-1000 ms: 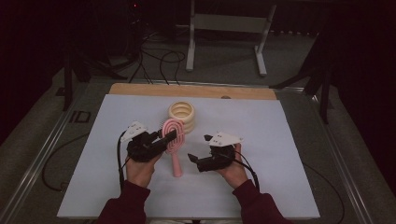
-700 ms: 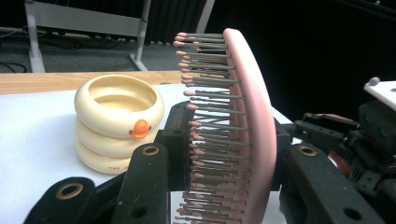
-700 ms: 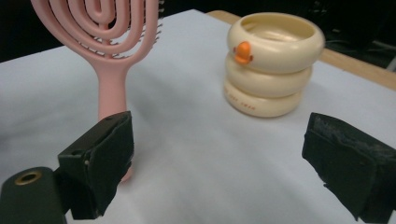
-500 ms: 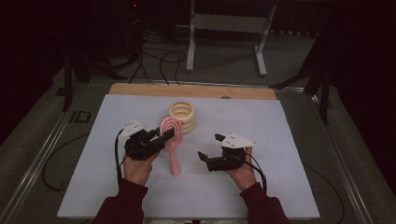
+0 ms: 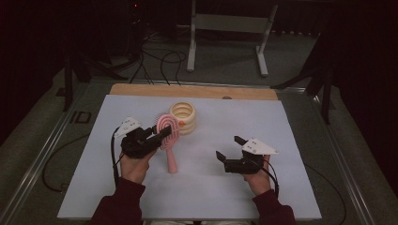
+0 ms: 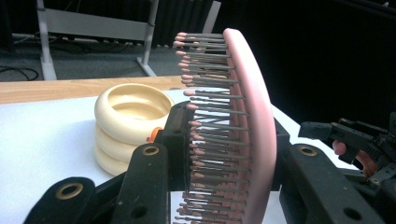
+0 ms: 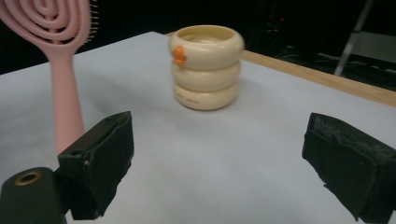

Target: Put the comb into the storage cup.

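Observation:
A pink hairbrush [image 5: 169,136] stands tilted on the white table sheet [image 5: 291,187], handle end down on the sheet. My left gripper [image 5: 157,133] is shut on its head; in the left gripper view the pads press the bristle side and the back of the pink hairbrush [image 6: 243,135]. A cream ribbed cup [image 5: 183,117] with an orange mark stands just behind the brush. My right gripper [image 5: 227,147] hovers open to the right, nothing between its jaws; its view faces the cup [image 7: 207,65] and the brush handle [image 7: 65,102].
A wooden strip [image 5: 192,90] runs along the table's far edge. Beyond it are cables [image 5: 159,61] on the floor and a white metal stand [image 5: 230,33]. Metal rails [image 5: 42,154] border the table at both sides.
My right gripper has moved to the right, away from the brush, and stays open. The left gripper keeps the brush in about the same place.

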Demonstrator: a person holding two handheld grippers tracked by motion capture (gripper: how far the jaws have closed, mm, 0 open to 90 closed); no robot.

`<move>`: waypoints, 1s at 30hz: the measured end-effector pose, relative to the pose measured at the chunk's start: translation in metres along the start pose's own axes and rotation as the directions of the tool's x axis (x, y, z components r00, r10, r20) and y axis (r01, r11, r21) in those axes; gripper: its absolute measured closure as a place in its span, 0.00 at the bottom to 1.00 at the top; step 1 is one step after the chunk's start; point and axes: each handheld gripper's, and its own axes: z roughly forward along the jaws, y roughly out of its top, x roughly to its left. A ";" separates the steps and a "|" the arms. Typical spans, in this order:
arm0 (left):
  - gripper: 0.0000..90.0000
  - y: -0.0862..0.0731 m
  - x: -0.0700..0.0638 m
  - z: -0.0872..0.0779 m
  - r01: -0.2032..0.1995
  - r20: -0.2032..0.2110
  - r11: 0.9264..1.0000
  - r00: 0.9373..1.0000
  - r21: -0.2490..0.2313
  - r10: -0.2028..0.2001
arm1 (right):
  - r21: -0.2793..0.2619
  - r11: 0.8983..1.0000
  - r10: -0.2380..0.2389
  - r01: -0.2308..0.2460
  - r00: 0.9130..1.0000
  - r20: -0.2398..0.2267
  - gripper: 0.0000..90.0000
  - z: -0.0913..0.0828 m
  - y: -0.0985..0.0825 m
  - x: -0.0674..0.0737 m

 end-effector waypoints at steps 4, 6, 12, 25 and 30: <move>0.72 0.001 0.002 -0.001 -0.005 -0.002 1.000 1.000 -0.002 0.005 | -0.002 1.000 0.011 -0.011 1.000 0.018 0.10 -0.005 -0.005 -0.005; 0.72 0.002 0.003 -0.002 -0.007 -0.007 1.000 1.000 -0.001 0.007 | 0.007 1.000 0.011 -0.011 0.999 0.032 0.10 -0.010 -0.009 -0.009; 0.72 0.005 0.005 -0.004 -0.016 -0.010 1.000 1.000 -0.003 0.016 | 0.010 1.000 0.019 -0.019 0.998 0.054 0.10 -0.016 -0.018 -0.015; 0.72 0.011 0.009 -0.008 -0.030 -0.005 1.000 1.000 -0.003 0.030 | 0.014 0.999 0.051 -0.052 0.996 0.078 0.10 -0.026 -0.030 -0.022; 0.72 0.012 0.011 -0.010 -0.038 0.003 0.999 0.999 0.001 0.038 | 0.013 0.999 0.049 -0.050 0.996 0.079 0.10 -0.028 -0.030 -0.024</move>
